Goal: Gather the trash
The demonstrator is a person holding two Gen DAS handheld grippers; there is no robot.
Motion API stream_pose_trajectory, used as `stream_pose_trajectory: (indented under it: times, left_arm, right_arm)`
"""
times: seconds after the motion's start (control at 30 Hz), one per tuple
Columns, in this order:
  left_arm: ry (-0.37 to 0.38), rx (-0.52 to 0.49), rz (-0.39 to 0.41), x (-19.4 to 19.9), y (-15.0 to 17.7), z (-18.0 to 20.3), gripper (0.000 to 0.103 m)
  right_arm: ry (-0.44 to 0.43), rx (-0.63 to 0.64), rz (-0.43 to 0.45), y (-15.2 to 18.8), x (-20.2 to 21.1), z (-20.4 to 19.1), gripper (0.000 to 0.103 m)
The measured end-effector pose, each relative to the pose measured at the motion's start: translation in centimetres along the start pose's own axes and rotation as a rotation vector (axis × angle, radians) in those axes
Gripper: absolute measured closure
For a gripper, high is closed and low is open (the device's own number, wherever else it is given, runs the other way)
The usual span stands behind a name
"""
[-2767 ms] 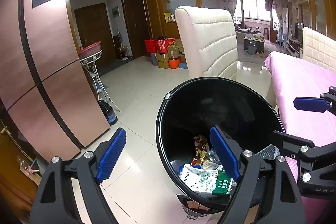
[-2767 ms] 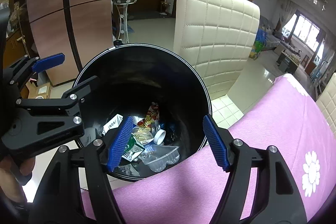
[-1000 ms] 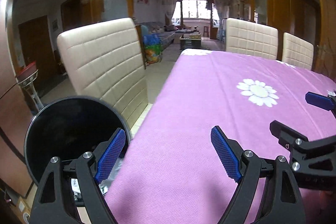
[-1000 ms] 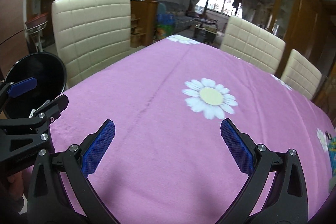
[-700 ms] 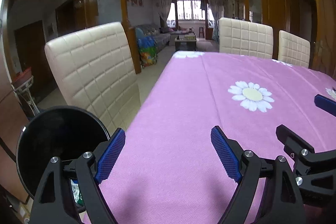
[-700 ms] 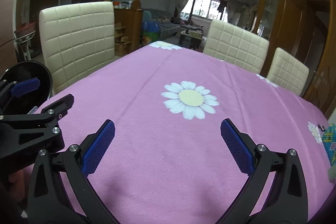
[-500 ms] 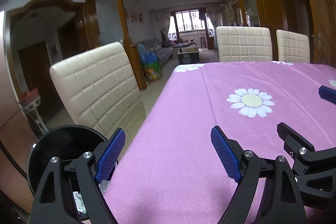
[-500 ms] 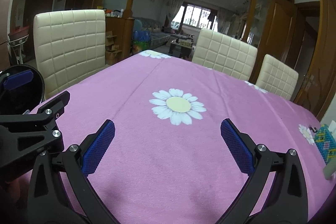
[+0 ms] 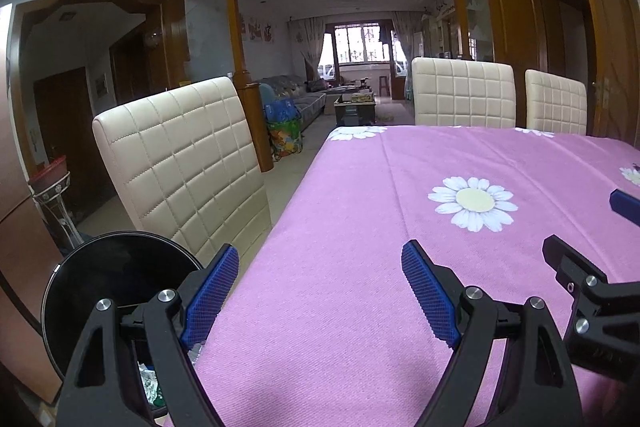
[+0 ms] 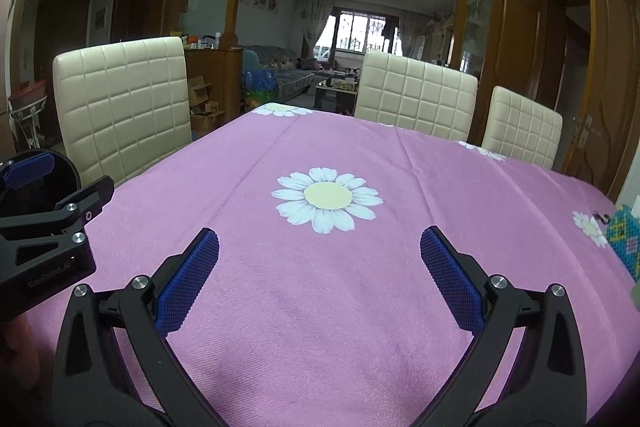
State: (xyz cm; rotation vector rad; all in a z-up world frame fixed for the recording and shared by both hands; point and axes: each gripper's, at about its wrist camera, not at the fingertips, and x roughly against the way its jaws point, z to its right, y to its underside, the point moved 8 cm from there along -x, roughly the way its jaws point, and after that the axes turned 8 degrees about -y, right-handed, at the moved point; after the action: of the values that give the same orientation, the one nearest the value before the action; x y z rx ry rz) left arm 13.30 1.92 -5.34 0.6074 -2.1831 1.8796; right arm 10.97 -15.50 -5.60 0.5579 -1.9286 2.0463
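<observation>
Both tongs hang over the near end of the desk (image 10: 400,163), which wears a pink cloth (image 9: 360,187) printed with white daisies. The left tongs (image 9: 320,291) stand wide apart with nothing between the blue pads (image 9: 210,287) — only bare cloth shows in the gap. The right tongs (image 10: 320,271) are spread just as wide and grip nothing; a daisy (image 10: 327,199) lies on the cloth just beyond their tips. The two tools sit side by side, each showing at the edge of the other's view. The bin (image 9: 100,291) — black and round — stands off the desk's near left corner, beside a cream quilted chair (image 9: 180,163); some trash (image 9: 150,387) shows low inside it, partly hidden behind the left tongs' arm, too little visible to say what it is. Two more cream chairs (image 10: 416,99) stand along the far side of the desk. At the right edge of the right view a small teal patterned thing (image 10: 624,243) rests on the cloth, cut off by the frame; what it is I cannot tell. Beyond the desk a living room with a window opens out.
</observation>
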Motion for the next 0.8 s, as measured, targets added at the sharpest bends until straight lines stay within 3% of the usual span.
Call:
stream_pose_trajectory:
  times: [0.17,0.27,0.6,0.8]
  left_arm:
    - [0.013,0.008,0.011,0.19,-0.04,0.03,0.021]
    - [0.022,0.011,0.012,0.22,-0.05,0.08,0.016]
    - [0.037,0.046,-0.031,-0.58,0.21,-0.34,0.016]
    - [0.025,0.033,-0.019,-0.33,0.16,-0.29,0.016]
  right_arm:
    - [0.001,-0.015,-0.001,0.04,0.06,0.25,0.004]
    - [0.001,-0.013,0.0,0.04,0.12,0.24,0.004]
    - [-0.003,-0.023,-0.01,0.12,0.01,0.42,0.004]
    - [-0.003,-0.023,-0.01,0.12,0.01,0.41,0.004]
